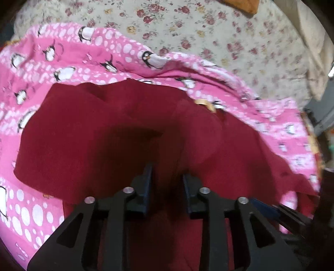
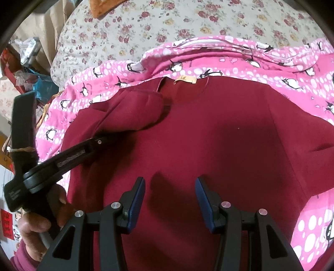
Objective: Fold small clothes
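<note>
A dark red top lies spread flat on a pink penguin blanket, its tan neck label at the far edge. One sleeve is folded in over the body. In the right wrist view my left gripper reaches in from the left, its tips at the foot of that sleeve. In its own view the left gripper shows a narrow gap with only the red top underneath. My right gripper stands open over the top's near part, with nothing between its fingers.
The pink blanket covers a floral bedsheet. An orange-brown cloth lies at the bed's far edge. Bags and clutter sit beyond the bed's left side. A person's hand holds the left gripper's handle.
</note>
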Tool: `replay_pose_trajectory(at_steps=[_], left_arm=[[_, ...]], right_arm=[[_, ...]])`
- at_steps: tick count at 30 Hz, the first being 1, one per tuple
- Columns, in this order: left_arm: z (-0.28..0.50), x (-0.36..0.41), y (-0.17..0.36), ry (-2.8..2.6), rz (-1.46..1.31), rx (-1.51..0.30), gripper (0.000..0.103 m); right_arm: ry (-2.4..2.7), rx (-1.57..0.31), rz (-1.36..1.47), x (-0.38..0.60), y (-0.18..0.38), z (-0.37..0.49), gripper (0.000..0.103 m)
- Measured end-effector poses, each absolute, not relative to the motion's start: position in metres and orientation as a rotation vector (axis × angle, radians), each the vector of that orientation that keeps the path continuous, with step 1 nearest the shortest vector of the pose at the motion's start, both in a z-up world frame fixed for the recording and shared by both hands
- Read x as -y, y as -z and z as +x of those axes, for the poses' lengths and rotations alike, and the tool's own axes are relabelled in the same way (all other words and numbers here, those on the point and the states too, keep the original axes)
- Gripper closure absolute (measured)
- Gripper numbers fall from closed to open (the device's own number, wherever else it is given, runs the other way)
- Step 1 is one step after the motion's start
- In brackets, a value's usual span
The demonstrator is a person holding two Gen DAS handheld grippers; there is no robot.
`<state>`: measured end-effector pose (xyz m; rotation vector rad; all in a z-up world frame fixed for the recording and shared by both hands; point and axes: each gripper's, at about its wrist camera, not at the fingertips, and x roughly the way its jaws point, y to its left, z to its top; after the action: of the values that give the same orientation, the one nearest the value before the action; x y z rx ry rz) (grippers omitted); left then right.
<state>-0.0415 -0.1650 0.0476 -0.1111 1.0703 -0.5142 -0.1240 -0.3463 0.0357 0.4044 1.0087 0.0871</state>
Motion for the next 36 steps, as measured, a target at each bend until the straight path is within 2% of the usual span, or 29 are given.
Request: replay_pose_trajectory(at_steps=[4, 5, 6, 7, 9, 10, 17, 21, 26, 30, 36], left_arm=[[-0.058, 0.134, -0.075, 0.508, -0.115, -1.0, 0.052], [-0.062, 0.124, -0.082, 0.498, -0.113, -0.966, 0.043], [-0.066, 0.114, -0.088, 0.483, -0.112, -0.931, 0.035], [-0.069, 0.105, -0.093, 0.452, -0.104, -0.902, 0.033], [-0.07, 0.088, -0.096, 0.367, -0.078, -0.86, 0.032], [-0.068, 0.08, -0.096, 0.328, -0.072, -0.846, 0.032], [-0.047, 0.038, -0.068, 0.086, -0.094, -0.824, 0.033], [-0.04, 0.03, -0.056, 0.067, -0.112, -0.857, 0.032], [-0.037, 0.032, -0.053, 0.052, -0.089, -0.862, 0.032], [-0.039, 0.03, -0.057, 0.053, -0.089, -0.843, 0.032], [-0.037, 0.028, -0.055, 0.062, -0.123, -0.858, 0.033]], right_arm=[[-0.104, -0.99, 0.425, 0.35, -0.039, -0.123, 0.051], [-0.109, -0.97, 0.429, 0.352, -0.043, -0.121, 0.051], [-0.112, -0.954, 0.431, 0.352, -0.047, -0.119, 0.049], [-0.118, -0.938, 0.433, 0.353, -0.052, -0.117, 0.044], [-0.136, -0.915, 0.446, 0.352, -0.059, -0.107, 0.032], [-0.146, -0.914, 0.458, 0.351, -0.062, -0.1, 0.031], [-0.13, -0.937, 0.446, 0.318, -0.078, -0.053, 0.031], [-0.087, -0.943, 0.298, 0.279, -0.083, -0.02, 0.031], [0.006, -1.043, 0.007, 0.242, -0.058, 0.015, 0.031], [0.032, -1.066, -0.008, 0.264, -0.048, -0.021, 0.031], [0.038, -1.018, 0.234, 0.332, -0.051, -0.093, 0.031]])
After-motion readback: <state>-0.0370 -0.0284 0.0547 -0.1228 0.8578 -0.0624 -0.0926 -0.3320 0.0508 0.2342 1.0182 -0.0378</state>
